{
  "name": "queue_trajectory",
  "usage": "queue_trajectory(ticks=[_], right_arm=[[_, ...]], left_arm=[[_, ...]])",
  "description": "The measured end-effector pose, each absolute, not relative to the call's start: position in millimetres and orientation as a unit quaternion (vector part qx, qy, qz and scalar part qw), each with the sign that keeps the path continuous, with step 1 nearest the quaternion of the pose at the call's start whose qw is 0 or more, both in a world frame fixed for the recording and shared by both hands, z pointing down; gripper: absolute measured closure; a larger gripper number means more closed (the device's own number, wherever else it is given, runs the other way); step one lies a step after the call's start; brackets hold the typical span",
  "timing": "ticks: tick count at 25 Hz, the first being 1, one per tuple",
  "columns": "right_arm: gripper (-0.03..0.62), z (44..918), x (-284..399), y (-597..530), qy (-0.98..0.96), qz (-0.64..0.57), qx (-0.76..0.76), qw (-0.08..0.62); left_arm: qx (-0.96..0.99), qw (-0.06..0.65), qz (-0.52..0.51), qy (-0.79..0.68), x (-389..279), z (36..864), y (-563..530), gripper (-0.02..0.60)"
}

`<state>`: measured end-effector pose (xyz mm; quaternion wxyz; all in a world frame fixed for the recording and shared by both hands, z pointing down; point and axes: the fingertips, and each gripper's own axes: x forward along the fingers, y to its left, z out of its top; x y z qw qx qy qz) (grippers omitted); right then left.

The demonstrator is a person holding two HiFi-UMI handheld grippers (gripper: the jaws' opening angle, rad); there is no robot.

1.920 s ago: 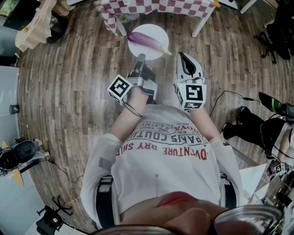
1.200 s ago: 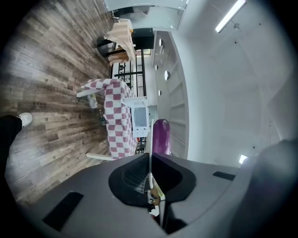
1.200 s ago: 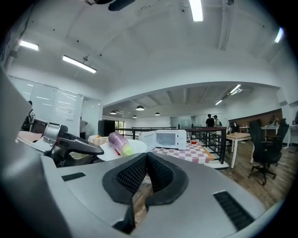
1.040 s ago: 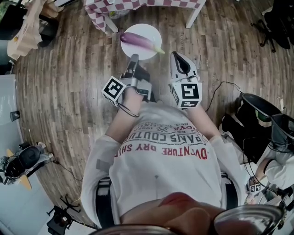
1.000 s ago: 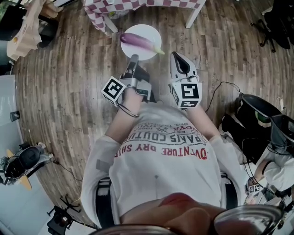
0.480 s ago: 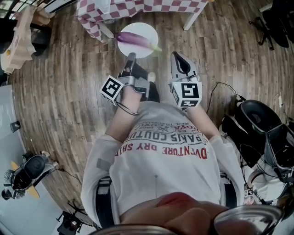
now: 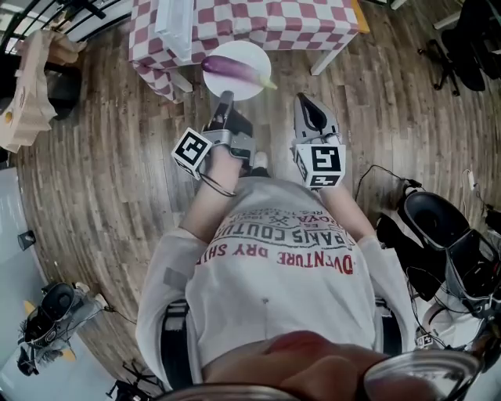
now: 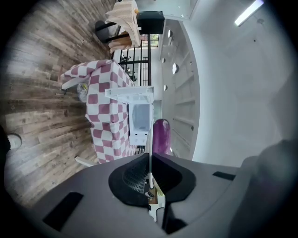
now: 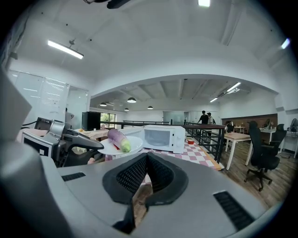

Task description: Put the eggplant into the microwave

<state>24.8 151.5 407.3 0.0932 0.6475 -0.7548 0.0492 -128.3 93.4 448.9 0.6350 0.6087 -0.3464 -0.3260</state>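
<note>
A purple eggplant with a green stem end lies on a white plate. My left gripper is shut on the plate's near rim and holds it level in front of me. In the left gripper view the plate shows edge-on as a thin line between the jaws, with the eggplant beyond. The white microwave stands on the checked table, its door swung open. My right gripper hangs beside the plate, shut and empty; its view shows plate, eggplant and left gripper.
The table's legs stand on the wooden floor. Dark bags and cables lie at the right, an office chair at the upper right. A railing runs behind the table, with a desk and chair beyond.
Both grippers and the plate with the eggplant have travelled forward; the checked table and microwave are now much nearer, and the plate now overlaps the table's edge. The grip on the plate is unchanged.
</note>
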Motion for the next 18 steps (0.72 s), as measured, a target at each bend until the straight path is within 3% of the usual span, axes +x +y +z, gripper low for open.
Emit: queue_trajectory(ticks=[18], right_arm=[[0.572,421,44,6,-0.775,0.063,0.624,0.079]], left_arm=[[0.58,0.648,-0.335,-0.363,-107,462,-24,0.545]])
